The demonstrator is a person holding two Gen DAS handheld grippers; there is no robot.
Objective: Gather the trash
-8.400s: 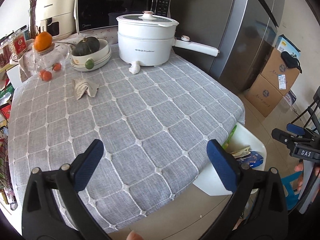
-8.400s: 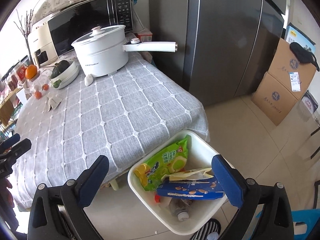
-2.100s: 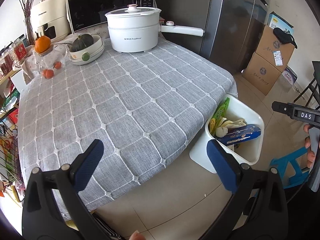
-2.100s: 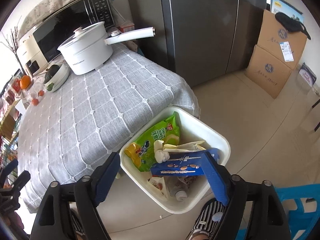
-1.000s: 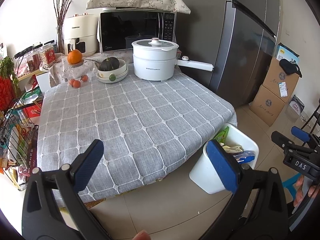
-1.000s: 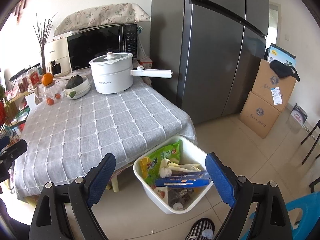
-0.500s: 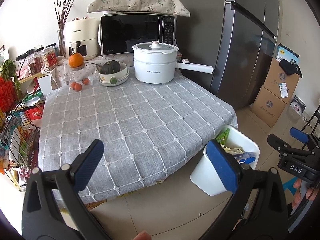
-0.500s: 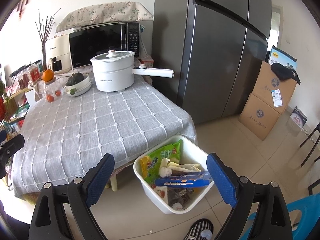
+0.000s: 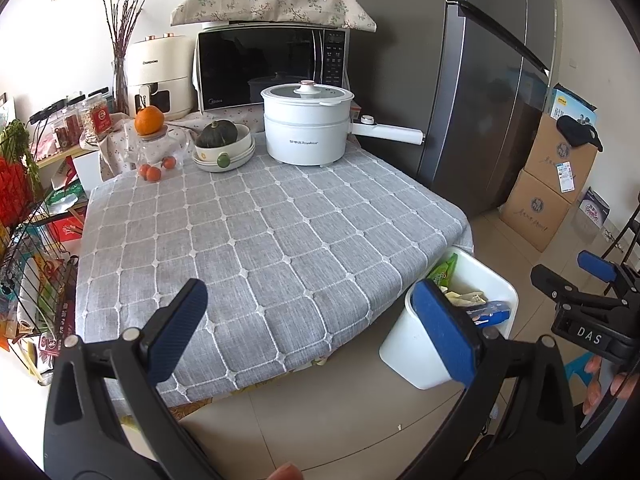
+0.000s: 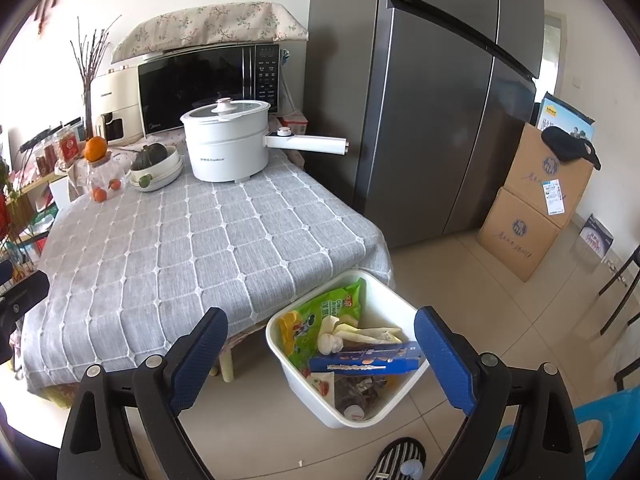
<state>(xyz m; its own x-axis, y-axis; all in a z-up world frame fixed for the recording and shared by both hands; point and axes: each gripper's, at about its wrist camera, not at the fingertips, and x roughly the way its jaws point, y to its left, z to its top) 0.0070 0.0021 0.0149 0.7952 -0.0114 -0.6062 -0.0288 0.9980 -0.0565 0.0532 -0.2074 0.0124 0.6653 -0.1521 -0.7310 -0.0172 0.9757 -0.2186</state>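
A white trash bin (image 10: 398,308) stands on the floor at the table's near right corner, and it also shows in the left wrist view (image 9: 502,284). It holds a green snack bag (image 10: 320,320), crumpled white paper (image 10: 352,334), a blue box (image 10: 366,360) and other wrappers. My left gripper (image 9: 316,332) is open and empty, held back from the table's front edge. My right gripper (image 10: 320,354) is open and empty, above and in front of the bin; it also shows at the right of the left wrist view (image 9: 588,280).
A grey checked tablecloth (image 9: 256,232) covers the table. At its back stand a white electric pot (image 9: 308,128), a bowl with a squash (image 9: 224,144), a jar with an orange (image 9: 154,136) and a microwave (image 9: 272,68). A fridge (image 10: 440,100) and cardboard boxes (image 10: 532,208) stand to the right.
Both grippers have pulled back and risen a little from the table and bin. Over the longer span, the crumpled papers left the table and now lie in the bin.
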